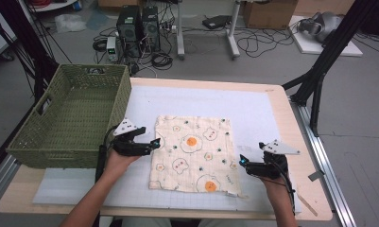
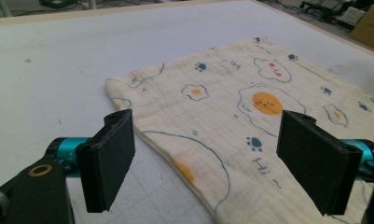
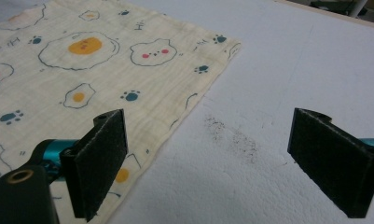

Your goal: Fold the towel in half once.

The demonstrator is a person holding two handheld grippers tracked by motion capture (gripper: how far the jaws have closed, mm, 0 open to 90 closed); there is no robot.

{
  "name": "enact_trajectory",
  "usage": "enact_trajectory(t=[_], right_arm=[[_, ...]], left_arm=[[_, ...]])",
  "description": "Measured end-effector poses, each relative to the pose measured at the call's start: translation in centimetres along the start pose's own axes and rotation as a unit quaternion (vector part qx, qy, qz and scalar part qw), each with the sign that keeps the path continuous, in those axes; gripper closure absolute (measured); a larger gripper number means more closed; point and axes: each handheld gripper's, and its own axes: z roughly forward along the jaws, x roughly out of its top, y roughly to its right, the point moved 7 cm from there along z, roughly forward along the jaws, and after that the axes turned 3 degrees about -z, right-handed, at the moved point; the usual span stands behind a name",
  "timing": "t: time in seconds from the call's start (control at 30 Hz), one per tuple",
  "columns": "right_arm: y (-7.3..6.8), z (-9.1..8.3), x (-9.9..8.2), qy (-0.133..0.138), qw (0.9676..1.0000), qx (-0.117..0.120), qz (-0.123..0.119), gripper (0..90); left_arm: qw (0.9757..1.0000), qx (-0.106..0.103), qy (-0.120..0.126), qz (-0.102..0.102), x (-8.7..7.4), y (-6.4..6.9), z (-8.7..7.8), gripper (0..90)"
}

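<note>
Where cables (image 1: 168, 28) litter the floor (image 1: 357, 109), a white mat (image 1: 253, 109) covers the table (image 1: 291, 123).

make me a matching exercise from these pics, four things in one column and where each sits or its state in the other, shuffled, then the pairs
Things:
1. woven green basket
2. printed cloth
3. left hand-held gripper
4. right hand-held gripper

Places or states:
A. lies flat in the middle of the white mat
B. open, at the cloth's right edge
C. stands at the table's left end
D. open, at the cloth's left edge

Pairs: 1-C, 2-A, 3-D, 4-B
</note>
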Motion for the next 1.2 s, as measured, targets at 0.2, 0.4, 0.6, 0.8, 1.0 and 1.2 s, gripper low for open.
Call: enact_trajectory(t=[0.2,0.4,0.6,0.8,1.0,1.2], right_arm=[[0.0,0.0,0.0,0.0,1.0,0.004,-0.004,11.3],[-0.1,0.1,0.0,0.0,1.0,0.009,-0.002,11.3],[0.0,0.0,0.1,0.008,0.9999,0.013,0.004,11.3],[-0.1,0.3,0.1,0.008,0.9998,0.016,0.006,11.3],[-0.1,0.4,-0.1,0.003,0.9998,0.018,0.007,11.3],[0.1,0.4,-0.2,0.002,0.9998,0.016,0.009,11.3]], left_arm=[[0.9999,-0.006,-0.004,-0.007,2.3,0.3,1.5,20.9],[0.9999,-0.013,-0.003,-0.01,4.8,0.2,3.1,21.9],[0.9983,0.049,-0.023,-0.023,5.6,-2.2,4.9,28.6],[0.9948,0.084,-0.048,-0.033,4.7,-4.6,6.6,36.2],[0.9911,0.104,-0.075,-0.034,3.2,-5.8,8.1,40.7],[0.9887,0.111,-0.098,-0.022,2.1,-6.3,8.9,43.0]])
